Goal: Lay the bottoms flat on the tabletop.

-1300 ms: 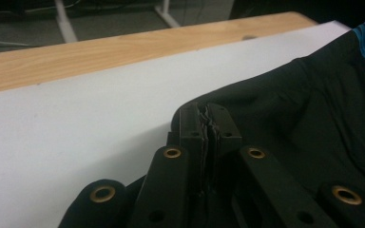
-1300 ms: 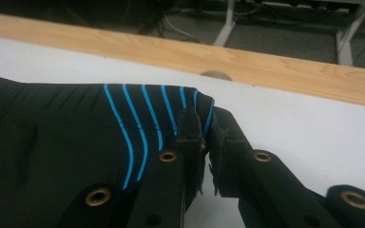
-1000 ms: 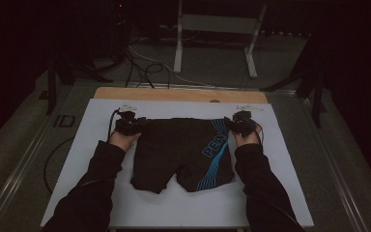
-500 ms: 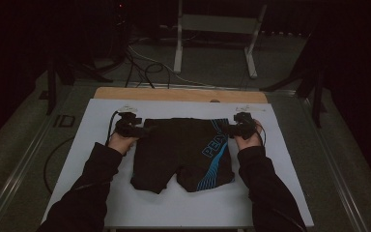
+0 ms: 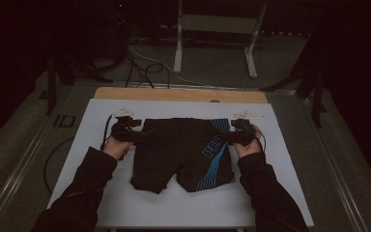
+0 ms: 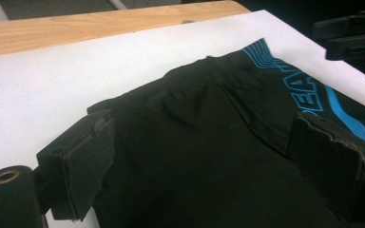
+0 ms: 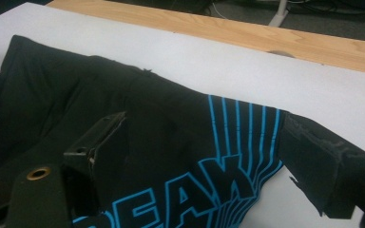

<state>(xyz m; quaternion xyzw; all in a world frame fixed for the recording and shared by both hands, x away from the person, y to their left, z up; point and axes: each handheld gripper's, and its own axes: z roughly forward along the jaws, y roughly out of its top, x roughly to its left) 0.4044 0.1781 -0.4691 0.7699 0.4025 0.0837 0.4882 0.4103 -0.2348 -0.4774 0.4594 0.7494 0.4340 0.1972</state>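
Black shorts (image 5: 178, 150) with blue stripes and lettering lie flat on the white board (image 5: 183, 208), waistband toward the far side. My left gripper (image 5: 136, 134) hovers at the waistband's left end and my right gripper (image 5: 226, 137) at its right end. In the left gripper view the left gripper (image 6: 202, 166) stands open, its jaws just having been opening, with the shorts (image 6: 209, 142) lying slack under the gap. In the right gripper view the right gripper (image 7: 209, 161) is likewise open after just opening, above the blue lettering (image 7: 190, 194), its pads off the cloth.
A wooden strip (image 5: 178, 94) runs along the board's far edge. Beyond the table, a white metal stand (image 5: 212, 43) and loose cables (image 5: 142, 67) sit on the floor. The other gripper (image 6: 354, 40) shows at the top right of the left gripper view.
Both grippers have let go of the waistband ends and drawn back a little toward the person, lifting slightly. The shorts stay flat on the board.
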